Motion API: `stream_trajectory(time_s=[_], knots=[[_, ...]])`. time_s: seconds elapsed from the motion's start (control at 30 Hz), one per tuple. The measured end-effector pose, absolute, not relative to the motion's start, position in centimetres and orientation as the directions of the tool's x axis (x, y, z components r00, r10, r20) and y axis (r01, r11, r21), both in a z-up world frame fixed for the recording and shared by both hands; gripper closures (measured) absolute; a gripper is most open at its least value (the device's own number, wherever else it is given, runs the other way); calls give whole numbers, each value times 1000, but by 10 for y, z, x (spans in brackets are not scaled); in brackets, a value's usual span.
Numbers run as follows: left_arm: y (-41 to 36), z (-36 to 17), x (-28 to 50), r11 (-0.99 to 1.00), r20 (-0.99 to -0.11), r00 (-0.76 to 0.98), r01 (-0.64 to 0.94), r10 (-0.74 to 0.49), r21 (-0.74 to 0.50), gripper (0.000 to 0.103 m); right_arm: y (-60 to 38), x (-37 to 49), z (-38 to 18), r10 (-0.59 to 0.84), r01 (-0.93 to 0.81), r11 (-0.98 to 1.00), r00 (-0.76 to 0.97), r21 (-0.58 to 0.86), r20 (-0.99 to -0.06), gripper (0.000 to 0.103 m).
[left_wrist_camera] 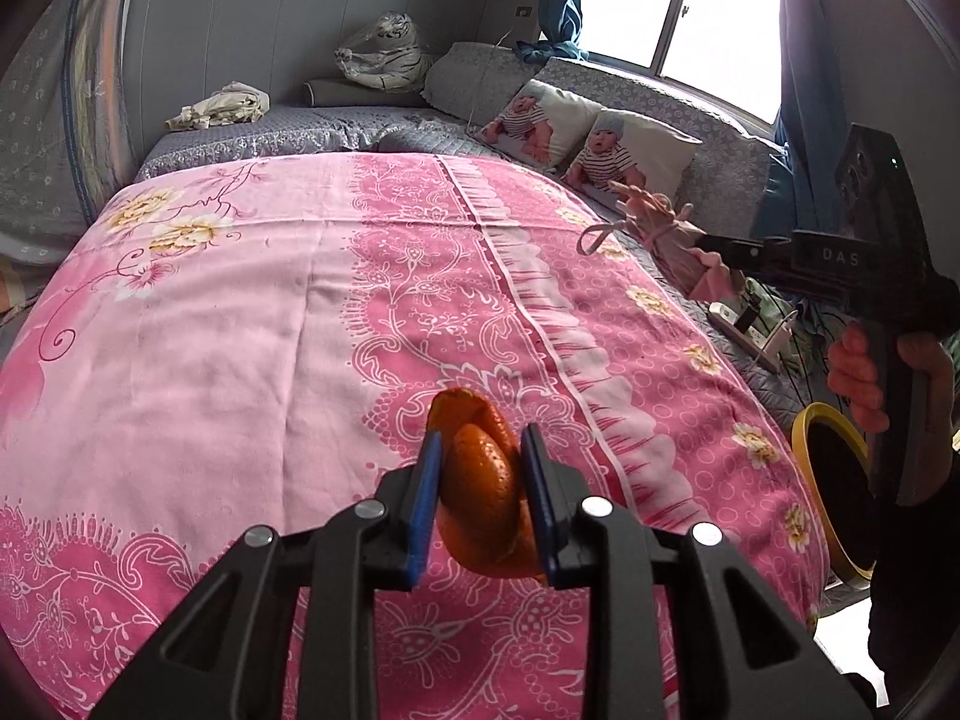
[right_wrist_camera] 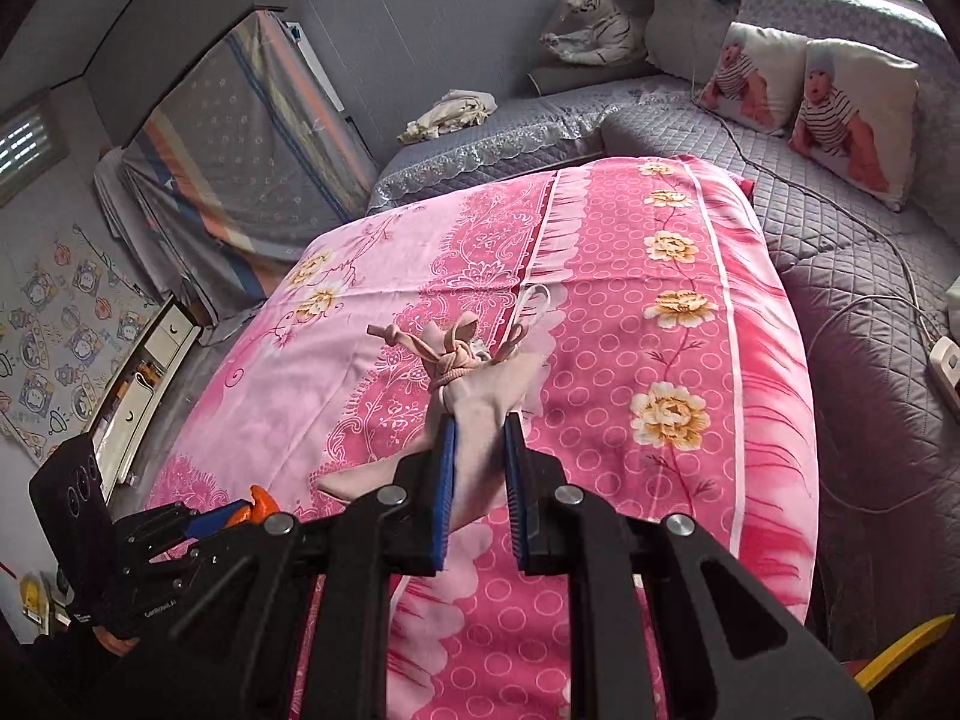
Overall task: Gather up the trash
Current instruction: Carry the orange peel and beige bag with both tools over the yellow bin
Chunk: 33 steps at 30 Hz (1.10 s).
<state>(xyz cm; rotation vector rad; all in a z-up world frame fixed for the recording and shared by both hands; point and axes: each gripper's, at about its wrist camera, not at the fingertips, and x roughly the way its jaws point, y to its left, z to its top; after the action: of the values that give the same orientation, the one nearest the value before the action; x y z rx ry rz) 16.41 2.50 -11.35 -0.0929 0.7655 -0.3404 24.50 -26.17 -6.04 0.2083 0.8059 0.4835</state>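
Left tool (left_wrist_camera: 480, 474): we see its blue pads closed against a curled piece of orange peel (left_wrist_camera: 486, 492), which it holds clear above the bedspread; in the right wrist view the same tool (right_wrist_camera: 240, 513) sits at the lower left with a bit of orange showing at its tip.
Right tool (right_wrist_camera: 478, 480): we see its jaws drawn in on a pale pink cloth bundle (right_wrist_camera: 474, 384), pinching the flat lower end; the knotted top with its cords points away from the camera.
Right tool from the other side (left_wrist_camera: 729, 252): in the left wrist view it reaches in from the right edge, held by a hand (left_wrist_camera: 858, 378), with the pink bundle (left_wrist_camera: 672, 234) at its tip over the bed's far right side.
Bedspread (left_wrist_camera: 240, 330): pink with flower patterns and paler bands, spread over the bed; we make out no other loose litter on it.
Bin (left_wrist_camera: 834, 480): a yellow-rimmed round opening, dark inside, just beside the bed's right edge, below the hand.
Far end: a grey quilted cover (right_wrist_camera: 840, 228) runs around the bed, with two printed cushions (left_wrist_camera: 564, 126) near the window (left_wrist_camera: 678, 6) and a striped toy tiger (left_wrist_camera: 384, 54) against the wall.
Power strip (left_wrist_camera: 750, 324): white, on the grey cover past the bundle.
Cloth heap (left_wrist_camera: 222, 105): a crumpled cream piece at the far left of the grey cover.
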Motion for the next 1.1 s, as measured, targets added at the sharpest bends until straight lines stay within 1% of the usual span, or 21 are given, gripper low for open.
stream_trajectory(time_s=[0.13, 0.27, 0.5, 0.63, 0.7, 0.93, 1.0, 1.1], knots=[[8, -96, 158, 939, -634, 694, 290, -340, -186, 78, -280, 220, -54, 497, -321, 867, 616, 382, -611, 89], [-14, -83, 154, 921, -609, 695, 341, -383, -190, 78, -307, 195, -45, 481, -291, 872, 658, 394, -579, 89], [-69, -65, 148, 864, -579, 658, 466, -482, -190, 78, -374, 153, -33, 386, -171, 897, 754, 409, -532, 89], [-110, -58, 146, 816, -575, 617, 553, -537, -170, 78, -419, 122, -31, 265, -55, 922, 811, 382, -521, 89], [-132, -55, 146, 787, -574, 593, 595, -564, -159, 78, -441, 105, -31, 180, 18, 936, 833, 351, -523, 89], [-209, -51, 144, 665, -566, 486, 730, -666, -155, 78, -502, 48, -38, -65, 240, 933, 845, 269, -530, 89], [-232, -55, 142, 628, -572, 442, 759, -691, -171, 78, -515, 35, -42, -120, 295, 922, 834, 252, -539, 88], [-265, -60, 137, 577, -581, 387, 796, -716, -181, 78, -533, 19, -50, -166, 347, 905, 819, 245, -549, 88]])
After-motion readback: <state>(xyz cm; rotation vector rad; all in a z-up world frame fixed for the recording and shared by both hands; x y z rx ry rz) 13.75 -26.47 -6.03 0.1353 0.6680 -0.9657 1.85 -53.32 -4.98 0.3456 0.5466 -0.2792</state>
